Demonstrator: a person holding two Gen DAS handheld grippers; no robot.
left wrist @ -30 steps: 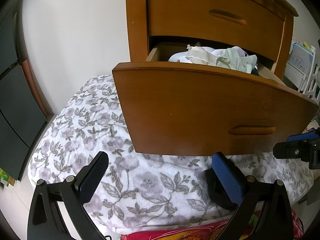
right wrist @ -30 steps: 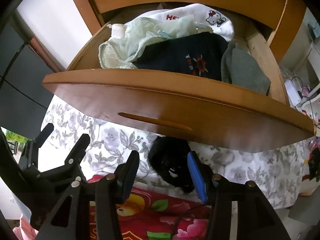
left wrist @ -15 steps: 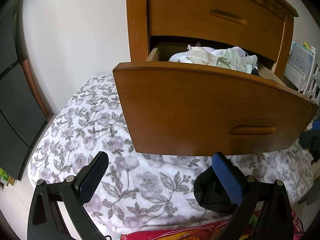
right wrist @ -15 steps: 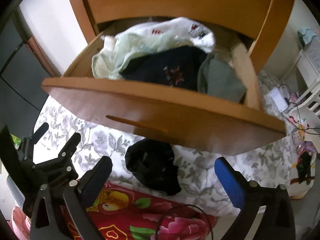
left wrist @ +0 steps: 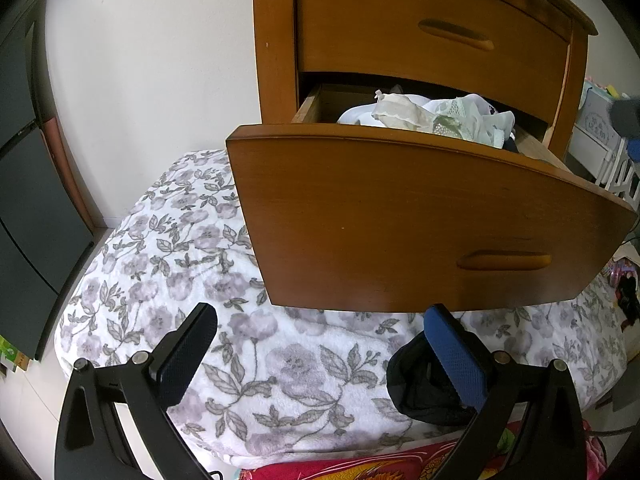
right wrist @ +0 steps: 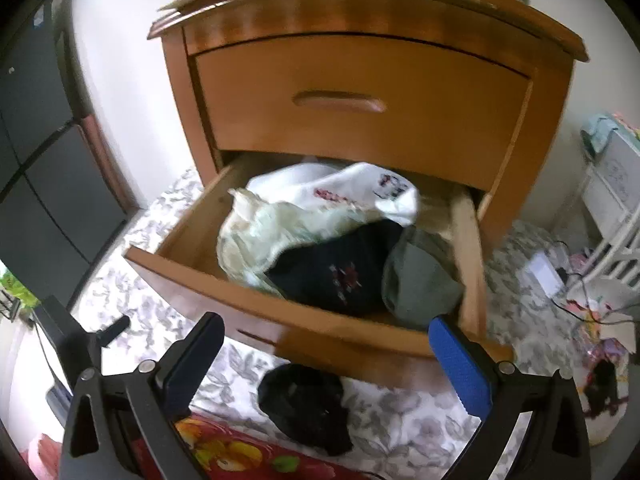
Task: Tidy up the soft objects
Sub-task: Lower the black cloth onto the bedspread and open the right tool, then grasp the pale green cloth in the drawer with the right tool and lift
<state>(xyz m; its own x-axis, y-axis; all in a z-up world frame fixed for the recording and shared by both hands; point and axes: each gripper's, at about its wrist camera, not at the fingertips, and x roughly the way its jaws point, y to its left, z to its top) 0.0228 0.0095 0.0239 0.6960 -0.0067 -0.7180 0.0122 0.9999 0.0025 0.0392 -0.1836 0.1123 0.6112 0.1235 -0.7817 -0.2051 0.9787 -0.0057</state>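
Below the open drawer (right wrist: 320, 280), a black garment (right wrist: 306, 408) lies on the floral blanket (left wrist: 168, 264); both grippers' jaws gape wide, empty.

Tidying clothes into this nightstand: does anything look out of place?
Yes. One black garment lies crumpled on the floral blanket below the open lower drawer, while the other clothes are heaped inside it. Neither pair of tongs holds it.

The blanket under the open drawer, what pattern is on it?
The blanket is white with grey-purple flowers and grey leaves, clearest in the left wrist view.
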